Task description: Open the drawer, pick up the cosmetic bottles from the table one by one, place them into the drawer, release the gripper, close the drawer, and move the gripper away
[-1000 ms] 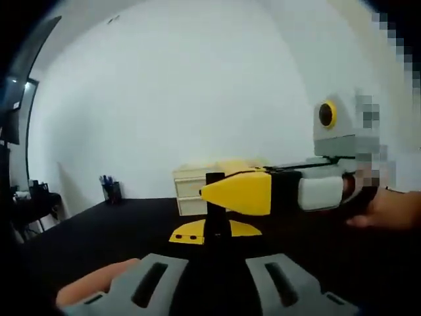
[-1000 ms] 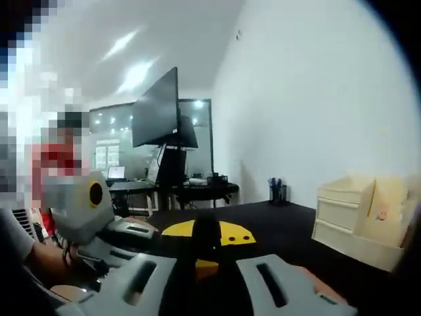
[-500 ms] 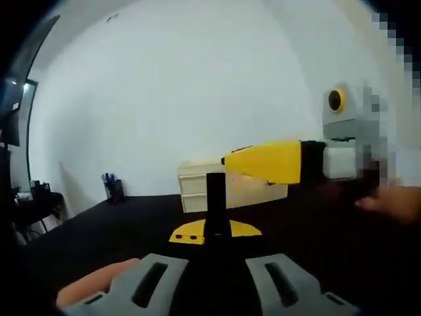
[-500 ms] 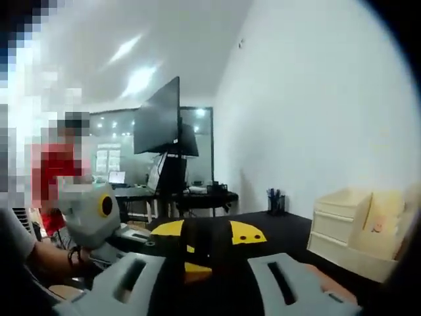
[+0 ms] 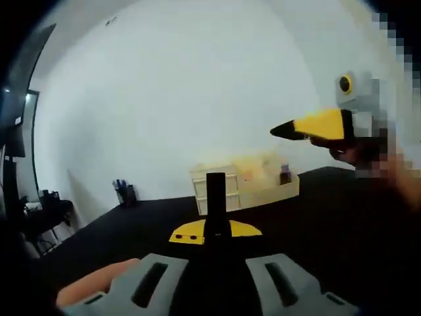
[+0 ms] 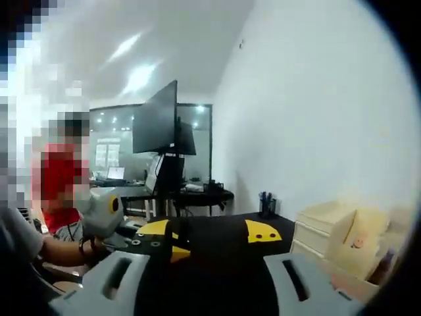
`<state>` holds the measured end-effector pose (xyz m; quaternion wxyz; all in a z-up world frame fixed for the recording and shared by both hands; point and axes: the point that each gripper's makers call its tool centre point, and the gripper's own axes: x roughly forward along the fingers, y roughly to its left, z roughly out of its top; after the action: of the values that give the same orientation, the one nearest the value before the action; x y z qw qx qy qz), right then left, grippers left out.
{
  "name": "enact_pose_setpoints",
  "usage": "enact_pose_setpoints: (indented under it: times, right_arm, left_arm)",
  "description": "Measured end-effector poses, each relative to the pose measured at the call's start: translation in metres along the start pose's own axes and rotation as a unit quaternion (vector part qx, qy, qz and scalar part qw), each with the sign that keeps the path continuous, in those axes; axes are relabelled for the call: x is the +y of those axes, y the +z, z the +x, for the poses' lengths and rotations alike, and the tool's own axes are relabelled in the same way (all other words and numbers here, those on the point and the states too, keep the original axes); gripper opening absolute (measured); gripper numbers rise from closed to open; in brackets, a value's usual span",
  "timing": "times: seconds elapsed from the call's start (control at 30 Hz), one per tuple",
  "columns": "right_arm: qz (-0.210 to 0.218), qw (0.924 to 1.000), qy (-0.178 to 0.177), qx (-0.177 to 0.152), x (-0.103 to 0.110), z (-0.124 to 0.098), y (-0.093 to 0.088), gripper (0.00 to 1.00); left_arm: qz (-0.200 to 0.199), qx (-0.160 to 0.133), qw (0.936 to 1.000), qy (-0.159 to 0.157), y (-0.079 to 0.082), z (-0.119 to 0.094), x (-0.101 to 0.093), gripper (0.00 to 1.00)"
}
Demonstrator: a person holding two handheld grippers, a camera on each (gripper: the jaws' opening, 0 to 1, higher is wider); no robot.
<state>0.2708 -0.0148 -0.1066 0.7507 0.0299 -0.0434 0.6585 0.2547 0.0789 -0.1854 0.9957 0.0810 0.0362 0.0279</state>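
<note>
While the left gripper [image 5: 217,283] hangs low over the black counter [image 5: 131,230] in the left gripper view, its grey fingers [image 5: 151,283] stand moderately apart with nothing between them. Ahead sits the cream drawer unit [image 5: 220,191], all drawers shut, with a small dark cosmetic bottle [image 5: 285,175] beside it in an open tray. The right gripper [image 5: 322,125] is raised well above the counter at right, its yellow tips close together.

Seen from the right gripper view, that gripper's fingers [image 6: 296,283] are spread wide and empty; the drawer unit [image 6: 325,234] lies right.

The bottle is probably light, rigid and smooth, so gripping its body mid-height seems safest.
</note>
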Motion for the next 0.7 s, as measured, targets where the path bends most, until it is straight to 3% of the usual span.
enact_pose_setpoints:
  times: [0.17,0.3,0.47,0.7]
  right_arm:
    - [-0.034,0.9991,-0.001,0.025,-0.002,-0.006,-0.004,0.49]
    - [-0.069,0.9953,0.018,0.066,0.003,-0.009,-0.015,0.63]
    - [-0.121,0.9884,0.000,0.092,-0.003,-0.010,-0.019,0.62]
    - [-0.140,0.9839,0.001,0.111,-0.008,-0.018,-0.024,0.61]
  left_arm:
    - [-0.001,0.002,1.0000,0.005,0.009,0.001,0.010,0.06]
    - [-0.003,0.007,1.0000,0.005,0.015,0.004,0.016,0.06]
    - [0.007,0.014,0.9999,0.005,0.029,0.007,0.023,0.06]
    - [0.017,0.018,0.9997,0.005,0.036,0.010,0.026,0.06]
